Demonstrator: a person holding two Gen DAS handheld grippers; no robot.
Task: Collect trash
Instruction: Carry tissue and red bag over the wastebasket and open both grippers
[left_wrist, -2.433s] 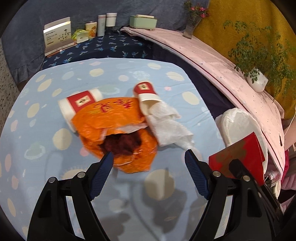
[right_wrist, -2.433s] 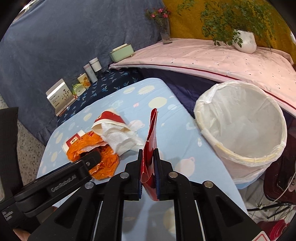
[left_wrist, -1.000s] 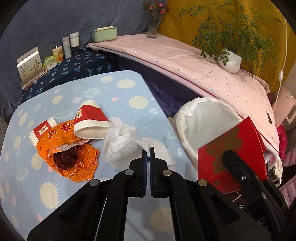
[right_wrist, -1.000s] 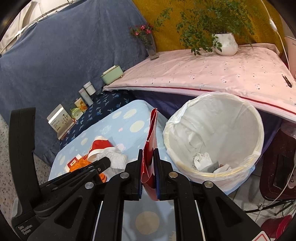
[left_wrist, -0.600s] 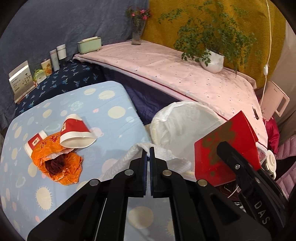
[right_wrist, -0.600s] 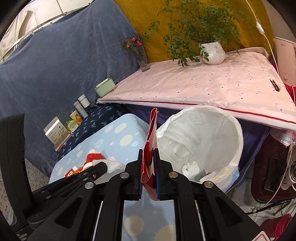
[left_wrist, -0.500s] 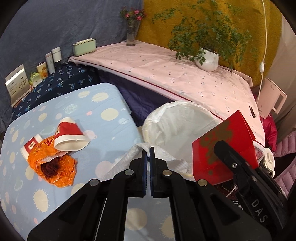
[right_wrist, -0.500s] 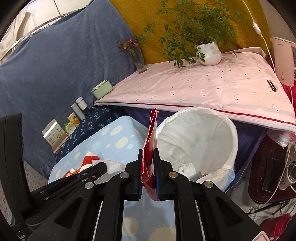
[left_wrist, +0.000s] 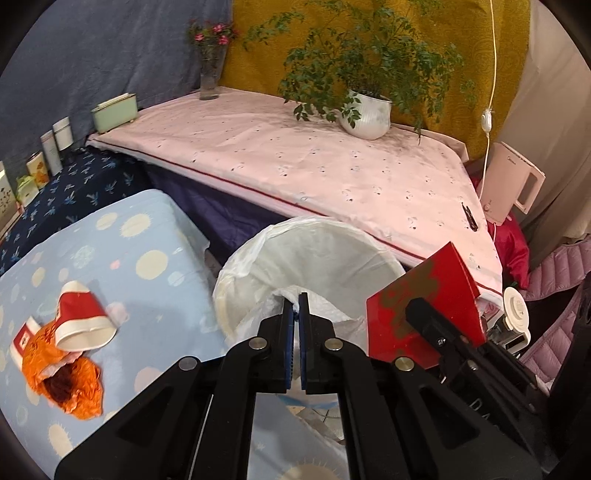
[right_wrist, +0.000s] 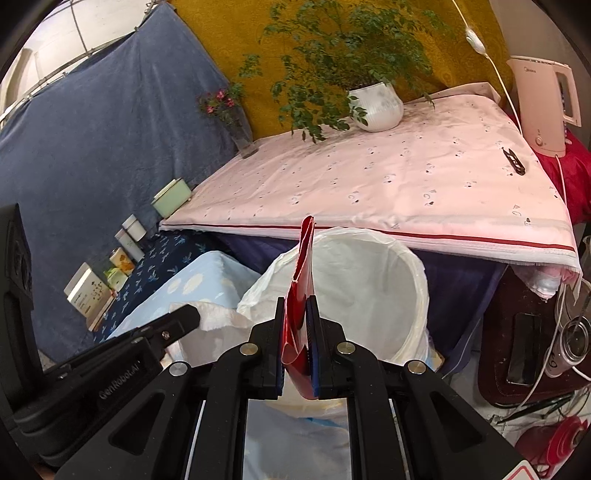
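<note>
In the left wrist view, the left gripper (left_wrist: 296, 314) has its fingers clenched on a crumpled white tissue (left_wrist: 325, 310), held over the near rim of the white-lined trash bin (left_wrist: 258, 243). The tissue and the fingers cover the bin's near wall and its bottom. To the right, the right gripper (left_wrist: 419, 314) pinches a flat red packet (left_wrist: 421, 295) just beside the bin's right rim. On the tabletop with the blue dotted cloth (left_wrist: 155, 229), toward its left edge, lie a red-and-white paper cup (left_wrist: 83, 321) tipped on its side and a crumpled orange wrapper (left_wrist: 62, 373) touching it; a second cup under the wrapper is mostly hidden. Beyond the bin, a pink-covered surface (left_wrist: 314, 162) carries a potted plant (left_wrist: 365, 114), with a kettle (left_wrist: 509, 184) at its right end.

The right wrist view shows the packet (right_wrist: 301, 295) edge-on, squeezed between the right gripper's (right_wrist: 297, 314) fingers and standing in front of the bin's (right_wrist: 406, 266) opening. The left gripper (right_wrist: 184, 317) enters from the left, the tissue (right_wrist: 218, 321) hanging from it beside the bin's left rim. The cups and wrapper fall outside this view, and the bin's contents are blocked by the packet.
</note>
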